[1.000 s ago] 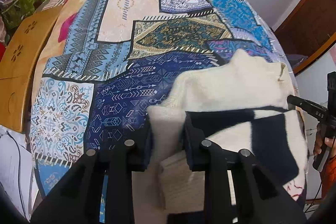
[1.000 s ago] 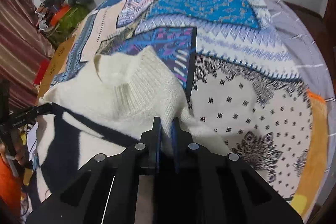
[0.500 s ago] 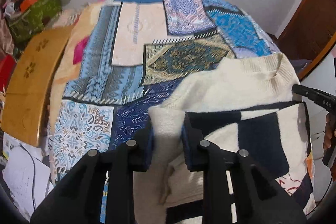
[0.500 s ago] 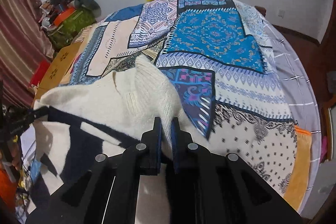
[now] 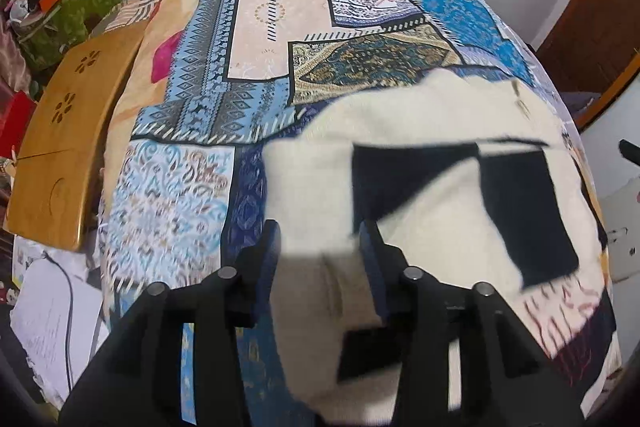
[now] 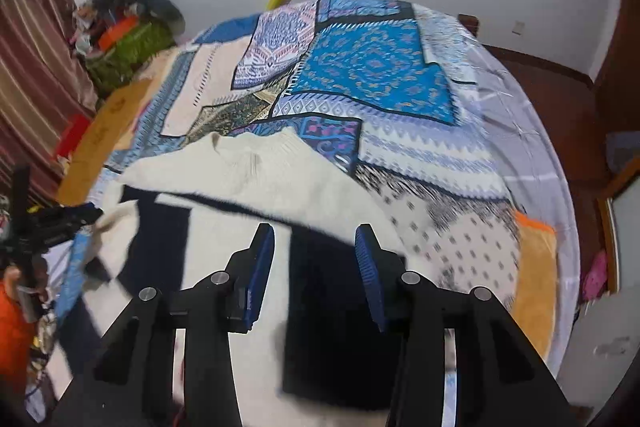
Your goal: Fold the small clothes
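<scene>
With both claws, left claw (image 5: 318, 241) and right claw (image 6: 314, 247), just spread and seemingly off the sweater (image 5: 420, 155), lift clear before regripping its hem.

No legible txt anywhere; frames prob. too blurry.

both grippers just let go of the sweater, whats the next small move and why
Probably draw both grippers back and regrip for the next fold. The left gripper and right gripper have just been opening; neither pinches the sweater, which lies loose on the bedspread, though cloth sits between the left jaws.
</scene>
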